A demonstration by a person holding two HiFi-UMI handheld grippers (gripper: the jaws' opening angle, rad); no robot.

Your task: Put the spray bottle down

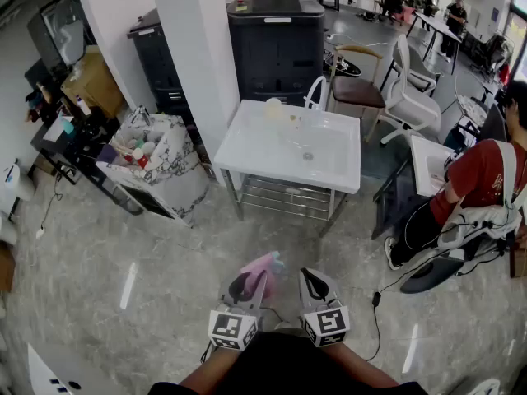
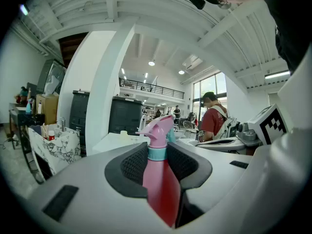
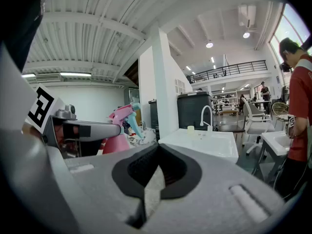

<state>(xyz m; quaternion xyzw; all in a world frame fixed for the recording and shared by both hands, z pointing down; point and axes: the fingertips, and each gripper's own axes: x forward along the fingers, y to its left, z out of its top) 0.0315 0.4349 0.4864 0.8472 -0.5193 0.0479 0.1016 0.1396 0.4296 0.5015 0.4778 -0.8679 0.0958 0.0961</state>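
Two hand-held tools hang side by side, low in the head view, over a grey marbled floor (image 1: 123,245), and only one of them carries anything. The left tool (image 1: 249,285) is clamped on a pink spray bottle (image 1: 263,264). In the left gripper view, that tool (image 2: 158,156) has its black ribbed pads (image 2: 135,164) pressed against both sides of the spray bottle (image 2: 160,184), just below the teal collar. The bottle stands upright between them. Its pink trigger head rises clear above the pad tips, and its lower body fills the gap behind them.

From the head view the bottle juts out ahead of the left tool's tips, toward a white sink (image 1: 247,156) on a metal frame. It is up in the air, off the floor and well short of that sink.

The right tool (image 1: 310,285) sits just beside the left one, apart from the bottle. In the right gripper view its pads meet at the tips with nothing between them (image 3: 155,165), and the spray bottle (image 3: 120,126) shows off to the left, sticking up past the left tool's grey body.

A person in a red shirt (image 1: 479,179) is at another white basin on the right edge of the head view.
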